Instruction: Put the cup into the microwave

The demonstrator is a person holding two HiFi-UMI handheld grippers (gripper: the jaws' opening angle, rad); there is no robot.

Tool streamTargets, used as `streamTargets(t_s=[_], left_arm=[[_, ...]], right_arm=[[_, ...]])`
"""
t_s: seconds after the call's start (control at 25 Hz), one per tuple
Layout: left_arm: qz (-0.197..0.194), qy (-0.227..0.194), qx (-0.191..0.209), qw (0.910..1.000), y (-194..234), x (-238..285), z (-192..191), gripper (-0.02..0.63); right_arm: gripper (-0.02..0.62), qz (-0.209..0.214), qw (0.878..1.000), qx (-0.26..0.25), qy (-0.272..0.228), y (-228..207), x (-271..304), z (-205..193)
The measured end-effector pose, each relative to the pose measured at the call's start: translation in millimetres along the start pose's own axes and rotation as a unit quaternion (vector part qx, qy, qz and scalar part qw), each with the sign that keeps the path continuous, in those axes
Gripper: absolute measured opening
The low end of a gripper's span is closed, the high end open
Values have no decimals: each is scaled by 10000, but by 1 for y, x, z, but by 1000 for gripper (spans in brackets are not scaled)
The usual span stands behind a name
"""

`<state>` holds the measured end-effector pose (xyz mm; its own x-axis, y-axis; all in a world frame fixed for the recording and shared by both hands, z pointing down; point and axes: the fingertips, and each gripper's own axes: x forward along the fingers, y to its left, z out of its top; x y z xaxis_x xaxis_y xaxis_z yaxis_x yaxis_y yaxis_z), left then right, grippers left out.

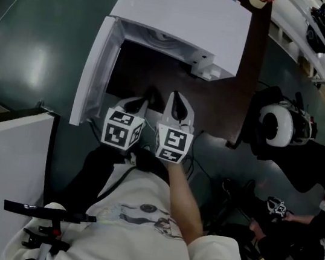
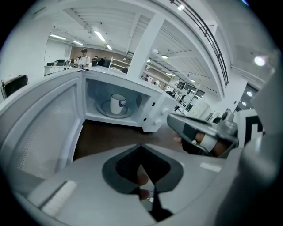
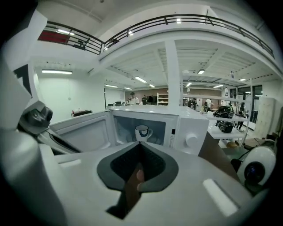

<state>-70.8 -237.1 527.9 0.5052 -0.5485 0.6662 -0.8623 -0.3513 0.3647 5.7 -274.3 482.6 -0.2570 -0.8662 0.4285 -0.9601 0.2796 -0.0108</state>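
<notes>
The cup (image 3: 142, 132) stands upright on the turntable (image 2: 102, 108) inside the open microwave (image 1: 186, 20), just above centre in the right gripper view, with the door (image 1: 94, 69) swung out toward the left of the head view. The 2 grippers sit side by side mid-frame over the brown table (image 1: 218, 107), clear of the cup. The left gripper (image 1: 136, 105) has its jaws pressed together on nothing, and the right gripper (image 1: 178, 106) is likewise closed and empty.

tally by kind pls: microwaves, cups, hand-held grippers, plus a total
microwave: 1
cup: 1, inside the microwave
hand-held gripper: 2, the left hand-held gripper and the right hand-held gripper
total: 4
</notes>
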Motion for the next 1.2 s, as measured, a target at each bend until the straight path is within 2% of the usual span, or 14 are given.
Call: streamTargets(t_s=[0.12, 0.28, 0.4, 0.6, 0.88, 1.0, 1.2], left_arm=[[60, -65, 53, 9999, -14, -12, -9, 0], [158, -314, -72, 9994, -33, -31, -20, 0], [223, -524, 142, 9983, -54, -46, -29, 0], [372, -561, 416, 9969, -76, -62, -60, 0], [-156, -527, 5, 9985, -86, -80, -84, -2], [-198, -451, 235, 9985, -84, -82, -84, -3], [-184, -239, 920, 9953, -79, -70, -84, -2]], right_arm=[[2, 59, 9999, 84, -107, 0, -27, -3], [2, 82, 9996, 96, -233, -4, -75, -14], [2, 55, 9993, 176, -316, -12, -115, -25], [2, 110, 9987, 145, -484, -23, -166, -36], [2, 90, 9979, 293, -567, -28, -200, -46], [2, 52, 9979, 323, -552, -26, -208, -50], [2, -119, 9986, 266, -434, -26, -217, -56]])
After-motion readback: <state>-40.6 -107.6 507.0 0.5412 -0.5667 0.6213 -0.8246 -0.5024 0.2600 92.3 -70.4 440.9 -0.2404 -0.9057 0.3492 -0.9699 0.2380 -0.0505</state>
